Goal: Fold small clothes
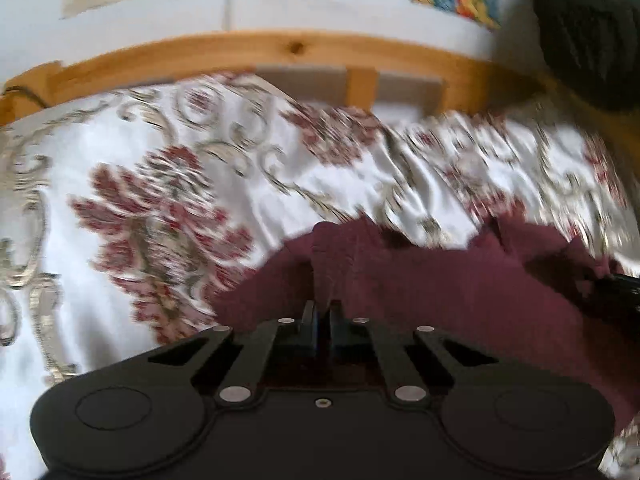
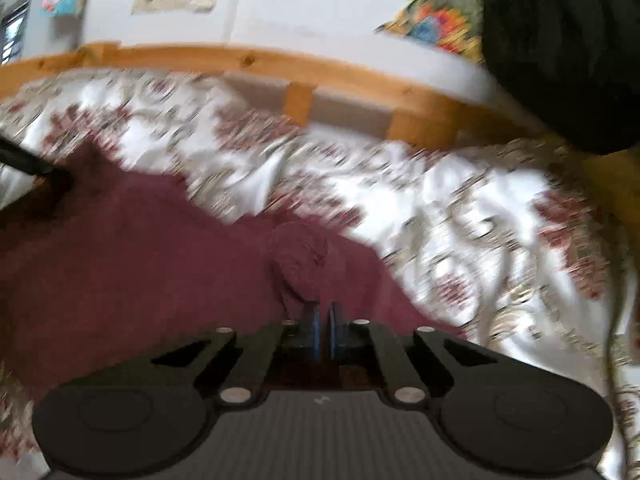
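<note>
A dark maroon garment [image 1: 460,280] lies on a bed with a white, red-flowered cover [image 1: 168,184]. My left gripper [image 1: 323,312] is shut on a fold of the maroon garment at its left edge. In the right wrist view the same garment [image 2: 140,248] spreads to the left, and my right gripper [image 2: 324,312] is shut on a bunched fold of it at its right edge. The left gripper's black tip [image 2: 40,168] shows at the far left of the right wrist view. Both views are blurred by motion.
A wooden bed frame [image 1: 280,48] runs along the far side of the flowered cover [image 2: 460,216], with a white wall and colourful pictures [image 2: 436,28] behind. A dark rounded object [image 2: 560,52] sits at the upper right.
</note>
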Motion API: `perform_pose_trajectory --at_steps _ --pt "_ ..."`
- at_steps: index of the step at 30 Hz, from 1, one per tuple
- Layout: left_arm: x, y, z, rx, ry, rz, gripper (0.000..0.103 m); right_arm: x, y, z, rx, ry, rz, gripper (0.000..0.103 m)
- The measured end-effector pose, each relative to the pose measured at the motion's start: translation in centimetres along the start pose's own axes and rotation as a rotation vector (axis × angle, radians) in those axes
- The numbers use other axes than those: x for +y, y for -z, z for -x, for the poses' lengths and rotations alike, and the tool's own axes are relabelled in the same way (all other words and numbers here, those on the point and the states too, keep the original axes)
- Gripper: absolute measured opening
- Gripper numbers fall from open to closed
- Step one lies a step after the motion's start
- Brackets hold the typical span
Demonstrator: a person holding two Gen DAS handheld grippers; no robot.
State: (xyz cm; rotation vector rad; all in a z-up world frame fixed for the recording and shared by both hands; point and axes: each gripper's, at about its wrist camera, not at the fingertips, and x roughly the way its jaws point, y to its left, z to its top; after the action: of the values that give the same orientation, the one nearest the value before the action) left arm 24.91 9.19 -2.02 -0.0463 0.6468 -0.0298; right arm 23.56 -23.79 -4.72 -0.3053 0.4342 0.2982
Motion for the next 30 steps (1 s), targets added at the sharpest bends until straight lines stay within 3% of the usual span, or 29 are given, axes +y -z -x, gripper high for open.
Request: perform_pose_trajectory --at_steps 4,13,22,30 --pt "0.9 -0.5 1.3 -0.045 -0.05 0.035 0.004 -1.6 -0.5 0.5 -0.071 0.088 -0.06 0.005" --pt "2.3 0.2 -1.7 0.086 -0.073 0.085 0.004 -3.0 1.0 -2.7 0.079 0.134 -0.132 0.004" --pt "2.1 0.5 -0.5 0.058 -0.085 0.067 0.004 -2.8 1.0 -3.0 0.086 0.129 -0.14 0.005" --pt "2.1 0.8 -2.1 0.12 -0.1 0.055 0.004 -2.6 1.2 -3.3 0.106 0.136 -0.122 0.005"
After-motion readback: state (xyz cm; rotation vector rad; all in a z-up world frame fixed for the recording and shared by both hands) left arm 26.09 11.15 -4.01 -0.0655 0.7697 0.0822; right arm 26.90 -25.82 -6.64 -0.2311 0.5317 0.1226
